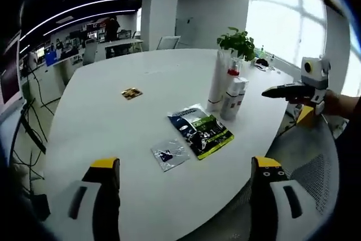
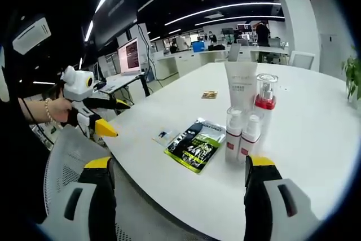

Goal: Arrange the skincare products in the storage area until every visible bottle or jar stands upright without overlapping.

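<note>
The left tongs [image 1: 183, 182] stand wide open with nothing between the yellow-tipped jaws, held above the near edge of the white table [image 1: 113, 122]. Ahead of them, between the jaws' lines, lie a dark green-and-black sachet [image 1: 200, 130] and just beside it, toward the left jaw, a small clear packet [image 1: 168, 154]. Farther ahead and toward the right jaw stands the cluster of skincare products, all upright: a tall white tube [image 1: 217, 83], a red-collared pump bottle [image 1: 232, 72] and white bottles with red bands [image 1: 234, 99]. A small gold sachet [image 1: 131, 92] lies well apart, beyond the left jaw. A potted plant [image 1: 237, 42] rises behind the cluster.

The right tongs [image 2: 177, 179] are likewise spread wide and empty, over the table edge and a mesh chair [image 2: 65, 162]. This view separates the cluster better: two white pump bottles [image 2: 241, 135] stand side by side in front, close above the right jaw, with the clear-capped red-collared bottle and the white tube behind them. The sachet lies between the jaws, ahead.

Each view catches the other tool in a hand off the table's edge; there the right tongs' jaws look closed, the left tongs' parted.
</note>
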Available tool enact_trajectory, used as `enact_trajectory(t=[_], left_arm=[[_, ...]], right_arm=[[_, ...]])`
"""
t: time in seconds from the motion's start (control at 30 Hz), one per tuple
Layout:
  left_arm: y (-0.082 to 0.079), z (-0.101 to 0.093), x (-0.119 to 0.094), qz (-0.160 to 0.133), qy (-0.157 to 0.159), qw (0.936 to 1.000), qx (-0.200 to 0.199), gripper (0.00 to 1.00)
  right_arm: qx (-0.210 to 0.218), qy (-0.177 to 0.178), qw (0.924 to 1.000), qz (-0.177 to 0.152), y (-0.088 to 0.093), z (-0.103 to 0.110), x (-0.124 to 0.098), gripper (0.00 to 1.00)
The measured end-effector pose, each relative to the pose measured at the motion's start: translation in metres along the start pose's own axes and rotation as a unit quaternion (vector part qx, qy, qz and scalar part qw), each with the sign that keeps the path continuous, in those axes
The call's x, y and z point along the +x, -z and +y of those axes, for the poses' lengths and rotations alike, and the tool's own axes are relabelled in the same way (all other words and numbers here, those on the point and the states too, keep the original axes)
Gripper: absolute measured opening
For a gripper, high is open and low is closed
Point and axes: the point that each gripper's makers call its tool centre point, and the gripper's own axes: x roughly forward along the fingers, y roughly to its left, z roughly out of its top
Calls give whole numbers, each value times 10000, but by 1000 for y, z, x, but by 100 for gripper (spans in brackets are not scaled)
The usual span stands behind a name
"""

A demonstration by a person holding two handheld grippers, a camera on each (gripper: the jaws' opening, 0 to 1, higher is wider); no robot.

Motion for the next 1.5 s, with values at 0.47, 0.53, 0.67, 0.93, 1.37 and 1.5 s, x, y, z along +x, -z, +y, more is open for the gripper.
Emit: enact_trajectory(t=[0.47, 0.53, 0.67, 0.93, 1.37, 1.5], left_arm=[[-22, 4, 12, 186, 249, 9977, 595, 94], [-27, 5, 16, 176, 289, 9973, 649, 95], [-36, 7, 23, 294, 312, 9960, 783, 94], [-54, 19, 41, 411, 508, 9943, 842, 93], [-84, 47, 86, 833, 673, 9842, 1407, 91], [-89, 54, 97, 965, 707, 9798, 1601, 91]], right_arm=[[20, 74, 10000, -28, 0, -2, -1, 96], [24, 89, 10000, -35, -1, -3, -1, 95], [42, 123, 9999, -59, -2, -4, -2, 95], [56, 157, 9998, -53, -1, -6, -1, 95], [129, 223, 9997, 13, 1, -11, 1, 95], [160, 256, 9995, 40, 2, -12, 0, 95]])
